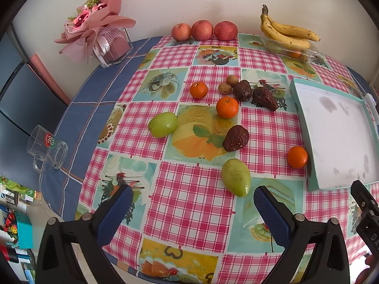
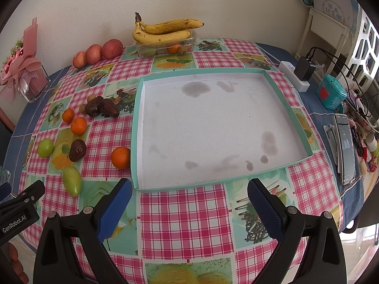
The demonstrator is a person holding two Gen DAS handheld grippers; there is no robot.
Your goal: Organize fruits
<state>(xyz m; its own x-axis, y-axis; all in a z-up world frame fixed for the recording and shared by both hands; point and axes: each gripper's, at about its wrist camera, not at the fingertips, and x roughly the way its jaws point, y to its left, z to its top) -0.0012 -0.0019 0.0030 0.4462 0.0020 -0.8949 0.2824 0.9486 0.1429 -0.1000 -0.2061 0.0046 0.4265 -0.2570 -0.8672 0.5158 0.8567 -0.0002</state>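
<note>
My left gripper (image 1: 193,201) is open and empty above the table's near edge, just short of a green mango (image 1: 236,177). A second green fruit (image 1: 163,124), three oranges (image 1: 227,107) (image 1: 198,90) (image 1: 297,156), three dark wrinkled fruits (image 1: 236,138) and two small brown fruits (image 1: 225,88) lie scattered on the checked cloth. My right gripper (image 2: 189,194) is open and empty in front of the shallow white tray with a teal rim (image 2: 136,156), which holds nothing. The nearest orange (image 2: 120,157) sits against the tray's left wall.
Three apples (image 1: 202,30) stand along the back wall. Bananas (image 2: 163,32) rest on a clear plastic box. A bouquet in a glass vase (image 1: 104,40) and a glass mug (image 1: 47,150) are at the left. A phone (image 2: 344,146), charger and small items lie at the right.
</note>
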